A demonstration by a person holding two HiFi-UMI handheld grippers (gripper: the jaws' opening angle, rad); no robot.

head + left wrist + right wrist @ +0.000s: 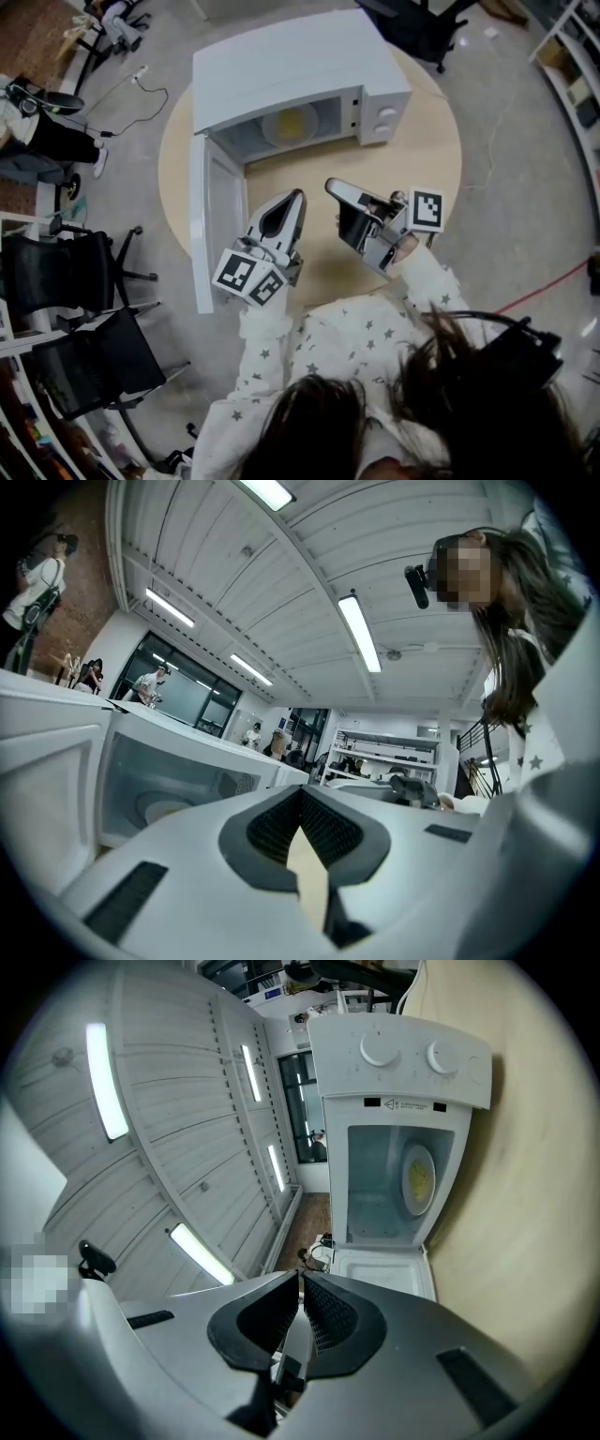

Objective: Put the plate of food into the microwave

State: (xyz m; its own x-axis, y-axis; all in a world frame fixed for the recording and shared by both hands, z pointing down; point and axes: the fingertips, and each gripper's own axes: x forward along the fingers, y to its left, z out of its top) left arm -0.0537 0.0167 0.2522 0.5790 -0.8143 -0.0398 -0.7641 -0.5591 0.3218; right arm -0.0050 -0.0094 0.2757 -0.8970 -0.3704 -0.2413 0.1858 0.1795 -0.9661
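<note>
Left hand-held gripper [298,195] and right hand-held gripper [332,186] hover above the table [427,150], jaws together, empty.

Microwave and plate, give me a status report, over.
Left gripper shut, empty; right gripper shut, empty. Plate of food inside microwave. Door wide open, nothing blocking the opening.

We found no legible text. Printed label strip [403,1104] on microwave [398,1063] front, toward 1 o'clock in right gripper view, was too small to read.
</note>
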